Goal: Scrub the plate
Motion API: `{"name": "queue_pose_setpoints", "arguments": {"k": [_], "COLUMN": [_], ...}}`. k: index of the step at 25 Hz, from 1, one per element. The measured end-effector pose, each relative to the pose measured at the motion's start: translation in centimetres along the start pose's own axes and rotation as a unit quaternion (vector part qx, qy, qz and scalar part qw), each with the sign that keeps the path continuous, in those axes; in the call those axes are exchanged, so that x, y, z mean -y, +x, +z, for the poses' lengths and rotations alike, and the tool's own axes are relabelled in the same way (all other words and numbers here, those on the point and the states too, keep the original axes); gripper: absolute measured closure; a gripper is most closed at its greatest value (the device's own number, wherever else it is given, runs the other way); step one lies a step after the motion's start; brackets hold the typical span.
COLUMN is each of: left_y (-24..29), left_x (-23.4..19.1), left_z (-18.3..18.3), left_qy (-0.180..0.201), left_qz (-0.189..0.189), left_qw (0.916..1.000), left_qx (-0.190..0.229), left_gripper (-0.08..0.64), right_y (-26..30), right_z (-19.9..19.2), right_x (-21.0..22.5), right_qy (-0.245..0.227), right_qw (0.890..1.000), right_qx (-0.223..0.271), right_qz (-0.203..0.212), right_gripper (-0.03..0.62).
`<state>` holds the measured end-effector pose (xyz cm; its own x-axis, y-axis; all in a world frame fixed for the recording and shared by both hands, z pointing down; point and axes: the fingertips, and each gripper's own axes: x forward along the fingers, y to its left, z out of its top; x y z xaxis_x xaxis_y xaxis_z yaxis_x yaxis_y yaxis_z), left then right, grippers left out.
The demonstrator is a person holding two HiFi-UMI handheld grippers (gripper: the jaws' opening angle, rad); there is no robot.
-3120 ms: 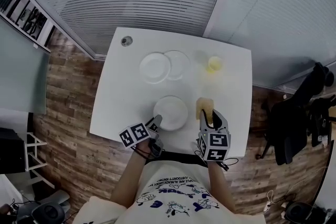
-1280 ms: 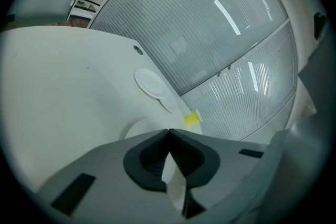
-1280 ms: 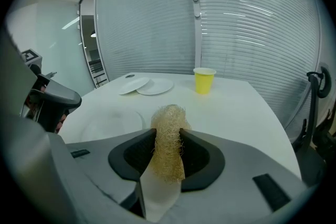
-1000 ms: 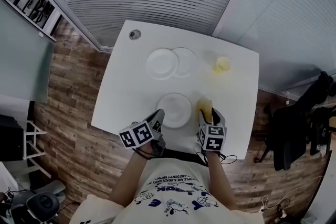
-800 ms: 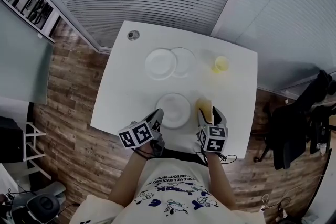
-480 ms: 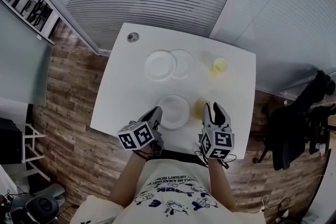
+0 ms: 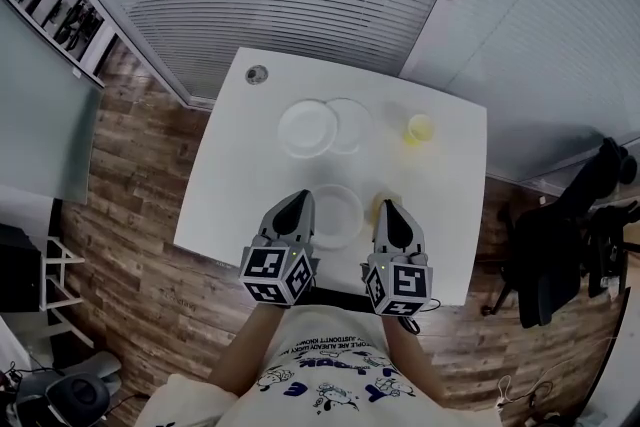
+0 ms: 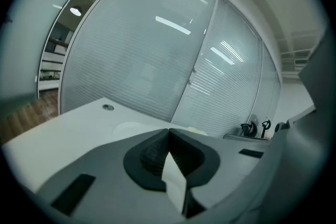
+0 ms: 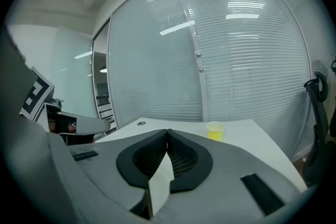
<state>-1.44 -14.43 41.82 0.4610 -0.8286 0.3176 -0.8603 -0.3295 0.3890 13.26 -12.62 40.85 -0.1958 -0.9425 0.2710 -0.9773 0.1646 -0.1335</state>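
A white plate (image 7: 337,215) lies near the table's front edge, with a yellow sponge (image 7: 377,206) on the table just to its right. The sponge is half hidden behind my right gripper (image 7: 389,209). That gripper hangs above the table; its jaws have just closed and now meet with nothing between them (image 9: 167,134). My left gripper (image 7: 297,201) is raised over the plate's left edge. It is shut and empty in the left gripper view too (image 8: 168,131). Neither gripper touches the plate or the sponge.
Two more white plates (image 7: 309,128) (image 7: 349,124) overlap at the back of the white table (image 7: 240,175). A yellow cup (image 7: 420,128) (image 9: 214,130) stands at the back right, and a round cable hole (image 7: 257,73) is at the back left corner. Window blinds rise behind the table.
Both grippers have lifted off the table toward the camera. The right one let go of the sponge, which stays beside the plate, and its jaws closed. The left gripper rolled.
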Motion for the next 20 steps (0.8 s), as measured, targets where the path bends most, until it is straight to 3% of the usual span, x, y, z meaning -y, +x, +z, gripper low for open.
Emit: {"name": "queue_pose_setpoints", "arguments": {"k": [4, 7, 12, 20], "left_y": [-0.4, -0.5, -0.8, -0.7], "left_x": [1.0, 1.8, 2.3, 2.6], "left_z": [1.7, 2.2, 3.1, 3.1], "left_qy": [0.076, 0.110, 0.130, 0.130], "left_qz": [0.011, 0.010, 0.010, 0.006], "left_qw": [0.9961, 0.9923, 0.9885, 0.9886], "left_qx": [0.043, 0.057, 0.077, 0.075], "left_gripper": [0.531, 0.531, 0.531, 0.531], "right_y": [0.0, 0.0, -0.2, -0.3], "right_z": [1.0, 1.7, 2.1, 2.4], "right_x": [-1.1, -1.4, -1.3, -0.9], "right_qy": [-0.003, -0.008, -0.022, -0.020], "right_qw": [1.000, 0.999, 0.999, 0.999], "right_qx": [0.017, 0.029, 0.033, 0.040], "right_qz": [0.015, 0.020, 0.015, 0.005], "right_gripper": [0.589, 0.589, 0.591, 0.591]}}
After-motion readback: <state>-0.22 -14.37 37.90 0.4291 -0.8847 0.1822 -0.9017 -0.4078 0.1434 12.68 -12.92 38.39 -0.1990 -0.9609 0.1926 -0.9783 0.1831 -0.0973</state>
